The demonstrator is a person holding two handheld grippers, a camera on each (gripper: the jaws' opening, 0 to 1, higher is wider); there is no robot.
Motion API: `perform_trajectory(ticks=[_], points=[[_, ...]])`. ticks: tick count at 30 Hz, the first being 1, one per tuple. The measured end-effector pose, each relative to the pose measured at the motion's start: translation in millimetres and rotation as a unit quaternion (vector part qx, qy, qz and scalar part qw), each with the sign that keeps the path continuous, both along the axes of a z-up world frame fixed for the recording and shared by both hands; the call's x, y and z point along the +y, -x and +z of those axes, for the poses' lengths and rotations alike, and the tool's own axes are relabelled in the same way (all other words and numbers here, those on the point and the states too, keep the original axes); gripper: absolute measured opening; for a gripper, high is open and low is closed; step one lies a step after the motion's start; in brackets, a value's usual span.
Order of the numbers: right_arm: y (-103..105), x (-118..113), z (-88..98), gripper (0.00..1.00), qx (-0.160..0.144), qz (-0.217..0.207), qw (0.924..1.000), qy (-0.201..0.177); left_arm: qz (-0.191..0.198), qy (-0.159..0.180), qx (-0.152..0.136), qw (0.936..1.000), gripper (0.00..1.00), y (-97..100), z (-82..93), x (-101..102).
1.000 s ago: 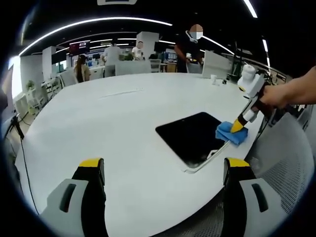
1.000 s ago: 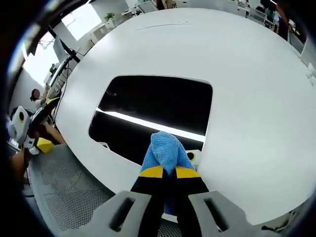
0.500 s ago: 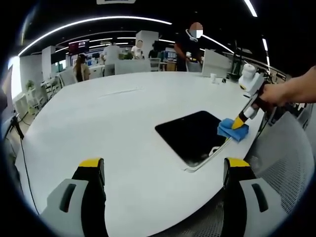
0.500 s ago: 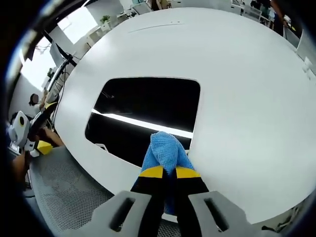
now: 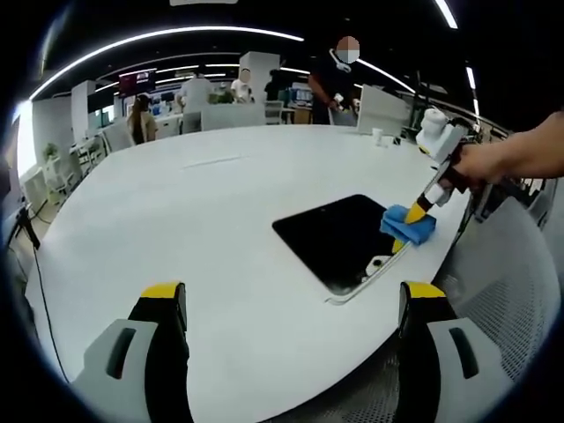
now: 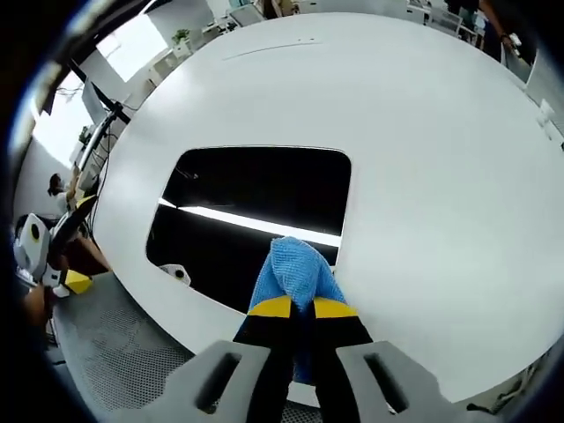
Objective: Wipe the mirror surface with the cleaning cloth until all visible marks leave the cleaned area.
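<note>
A dark rectangular mirror point(image 5: 339, 238) point(image 6: 256, 207) lies flat near the edge of the white table point(image 5: 203, 220). It reflects a bright ceiling light strip. My right gripper point(image 6: 301, 306) point(image 5: 414, 211) is shut on a blue cleaning cloth point(image 6: 295, 273) point(image 5: 407, 226), which presses on the mirror's edge closest to that gripper. A hand holds that gripper in the left gripper view. My left gripper point(image 5: 291, 304) hovers open over the table's near side, well apart from the mirror, with nothing between its jaws.
A small white tab point(image 6: 174, 272) sits at the mirror's near corner. Grey mesh chair backs point(image 5: 502, 300) stand along the table's edge. Several people point(image 5: 335, 84) and office desks are in the background beyond the table. Small cups point(image 5: 379, 138) rest at the far side.
The right gripper has slid the cloth along the mirror's edge toward the far corner. The left gripper has stayed in place.
</note>
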State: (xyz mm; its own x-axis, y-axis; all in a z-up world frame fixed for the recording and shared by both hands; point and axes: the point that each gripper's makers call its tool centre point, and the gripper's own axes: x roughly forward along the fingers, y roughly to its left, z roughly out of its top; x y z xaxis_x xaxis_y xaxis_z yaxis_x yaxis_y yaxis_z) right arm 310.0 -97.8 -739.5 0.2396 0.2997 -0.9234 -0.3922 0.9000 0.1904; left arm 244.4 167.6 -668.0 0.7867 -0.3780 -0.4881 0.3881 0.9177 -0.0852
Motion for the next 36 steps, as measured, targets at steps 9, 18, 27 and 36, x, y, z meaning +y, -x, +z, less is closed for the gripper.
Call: perform_trajectory(ticks=[9, 18, 27, 36], points=[[-22, 2, 0.9, 0.00, -0.001, -0.016, 0.9999, -0.001, -0.002, 0.000, 0.000, 1.0000, 0.99, 0.7, 0.2, 0], [-44, 5, 2.8, 0.00, -0.003, -0.030, 0.9996, -0.004, 0.000, -0.001, 0.000, 1.0000, 0.99, 0.2, 0.4, 1], [-64, 9, 4.2, 0.00, -0.007, -0.032, 0.9995, -0.004, 0.004, 0.000, -0.001, 1.0000, 0.99, -0.2, 0.8, 2], [-90, 12, 2.6, 0.00, -0.017, -0.039, 0.9991, -0.003, 0.004, 0.000, -0.001, 1.0000, 0.99, -0.2, 1.3, 2]])
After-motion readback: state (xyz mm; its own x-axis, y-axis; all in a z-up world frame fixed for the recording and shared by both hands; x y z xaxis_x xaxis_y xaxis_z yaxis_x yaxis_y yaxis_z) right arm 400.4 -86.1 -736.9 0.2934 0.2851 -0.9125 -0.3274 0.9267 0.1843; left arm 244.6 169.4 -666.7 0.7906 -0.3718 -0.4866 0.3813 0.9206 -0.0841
